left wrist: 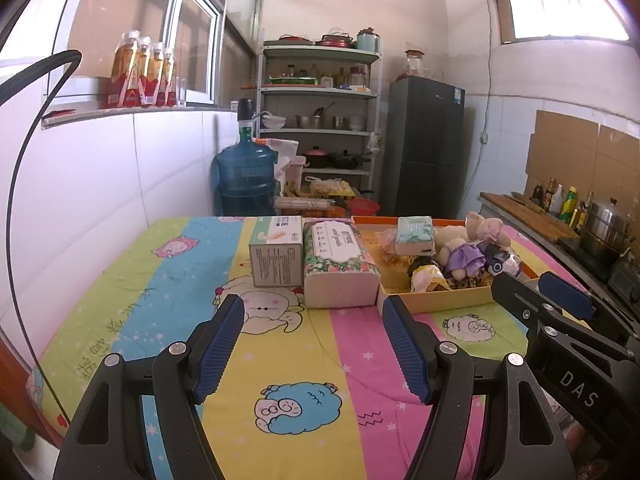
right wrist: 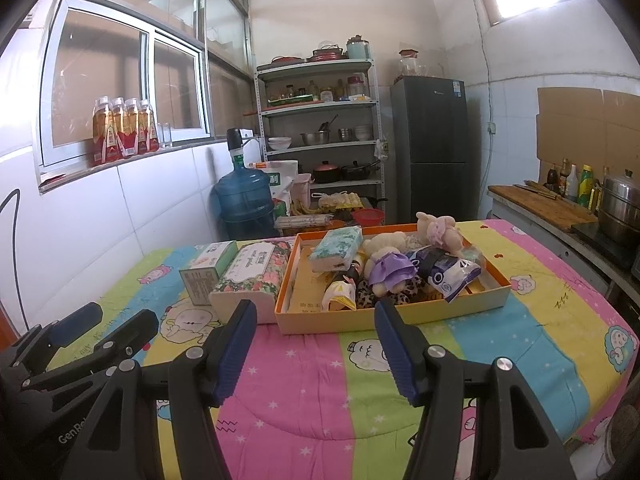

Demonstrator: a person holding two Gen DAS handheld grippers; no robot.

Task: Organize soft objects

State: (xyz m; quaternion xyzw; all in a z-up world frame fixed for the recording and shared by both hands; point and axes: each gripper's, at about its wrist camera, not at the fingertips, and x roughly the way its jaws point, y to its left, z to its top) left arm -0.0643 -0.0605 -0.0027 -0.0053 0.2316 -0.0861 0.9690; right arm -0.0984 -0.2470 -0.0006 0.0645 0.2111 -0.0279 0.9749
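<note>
An orange shallow box (right wrist: 400, 314) (left wrist: 444, 298) sits on the colourful quilt and holds plush toys (right wrist: 390, 268) (left wrist: 464, 254), a teal tissue pack (right wrist: 336, 250) (left wrist: 414, 236) and a blue-white packet (right wrist: 444, 274). Left of the box lie a floral tissue pack (left wrist: 340, 266) (right wrist: 252, 280) and a small grey-green carton (left wrist: 276, 254) (right wrist: 206, 276). My left gripper (left wrist: 314, 348) is open and empty, short of the floral pack. My right gripper (right wrist: 316, 348) is open and empty, in front of the box. Each gripper shows in the other's view, the right one (left wrist: 540, 296) and the left one (right wrist: 108, 324).
The quilt (left wrist: 280, 360) covers the table. Behind it stand a blue water jug (left wrist: 246, 176), a metal shelf (left wrist: 320, 120) and a dark fridge (left wrist: 424, 148). A counter with bottles and a steel pot (right wrist: 620, 208) runs along the right. A white tiled wall is on the left.
</note>
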